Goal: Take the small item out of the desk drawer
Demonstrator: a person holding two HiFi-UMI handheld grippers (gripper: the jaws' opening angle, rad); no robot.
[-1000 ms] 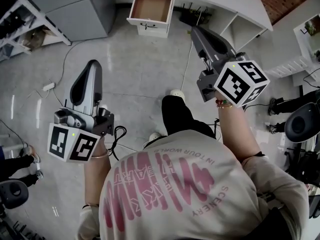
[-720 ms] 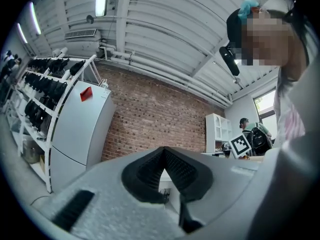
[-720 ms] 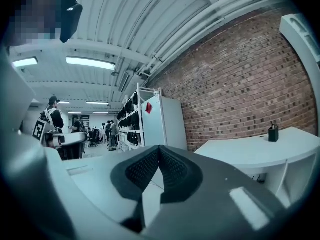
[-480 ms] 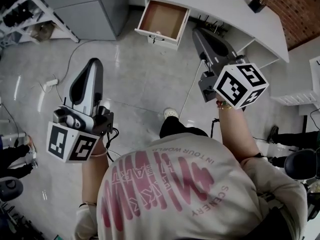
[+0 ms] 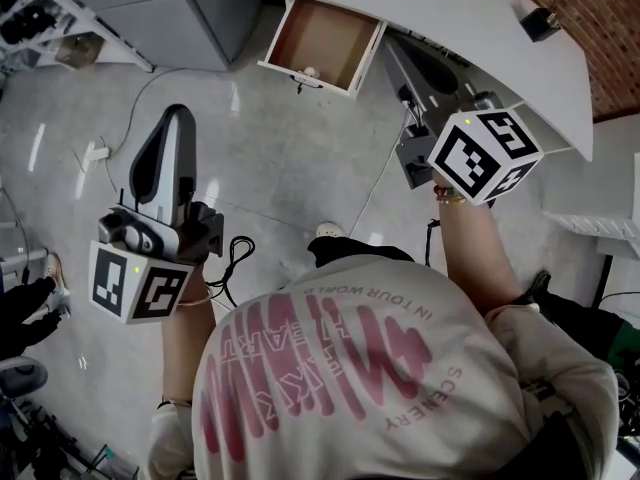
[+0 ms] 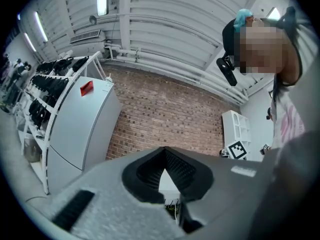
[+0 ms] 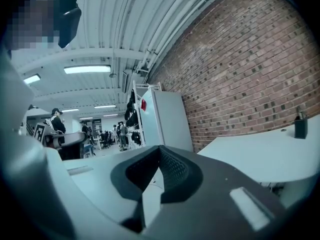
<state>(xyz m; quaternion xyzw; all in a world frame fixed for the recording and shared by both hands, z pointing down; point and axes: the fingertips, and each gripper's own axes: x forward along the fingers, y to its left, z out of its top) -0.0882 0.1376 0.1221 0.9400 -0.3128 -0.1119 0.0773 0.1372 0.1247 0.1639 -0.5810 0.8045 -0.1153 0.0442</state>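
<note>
While we hold both tools over the floor, the left gripper and right gripper have their jaws pressed together, empty. The small item lies in the open drawer, at its near front edge, far from us.

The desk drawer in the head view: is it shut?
No, the desk drawer stands pulled out from under the white desk, so its brown bottom is open to view.
</note>
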